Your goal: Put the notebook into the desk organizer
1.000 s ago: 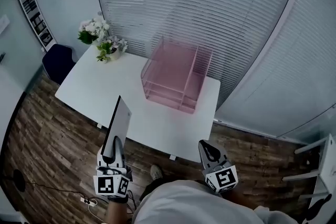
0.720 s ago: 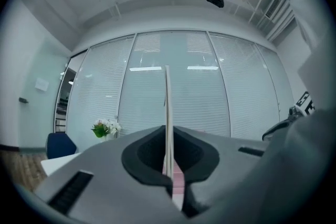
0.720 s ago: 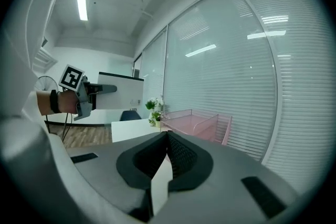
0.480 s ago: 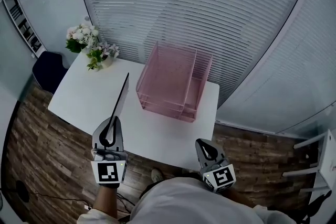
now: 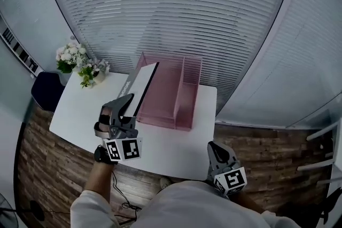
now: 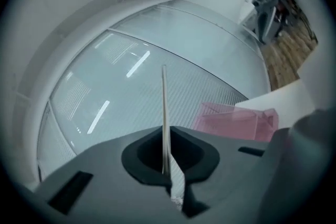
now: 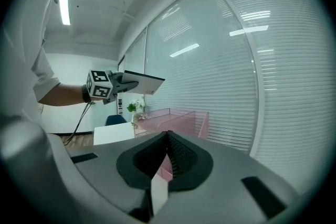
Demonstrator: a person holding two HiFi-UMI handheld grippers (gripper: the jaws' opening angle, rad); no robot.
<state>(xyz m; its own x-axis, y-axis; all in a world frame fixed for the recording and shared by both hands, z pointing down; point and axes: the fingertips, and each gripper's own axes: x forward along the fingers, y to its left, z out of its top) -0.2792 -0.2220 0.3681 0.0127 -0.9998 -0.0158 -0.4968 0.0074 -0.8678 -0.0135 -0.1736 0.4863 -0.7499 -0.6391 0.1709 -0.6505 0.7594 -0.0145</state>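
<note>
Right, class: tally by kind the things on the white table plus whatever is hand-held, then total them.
Pink see-through plastic desk organizer: 1
Thin white notebook: 1
White flower bunch: 1
Grey two-jaw grippers, left and right: 2
Total: 5

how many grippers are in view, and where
2. The left gripper is up over the white table, shut on the notebook, which tilts over the pink organizer. The right gripper hangs low near the table's front right corner, shut and empty.

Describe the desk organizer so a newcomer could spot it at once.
Find the white table in front of the blinds, then look toward its far side, right of the flowers. The desk organizer is the see-through pink box with dividers, the only pink thing there.
</note>
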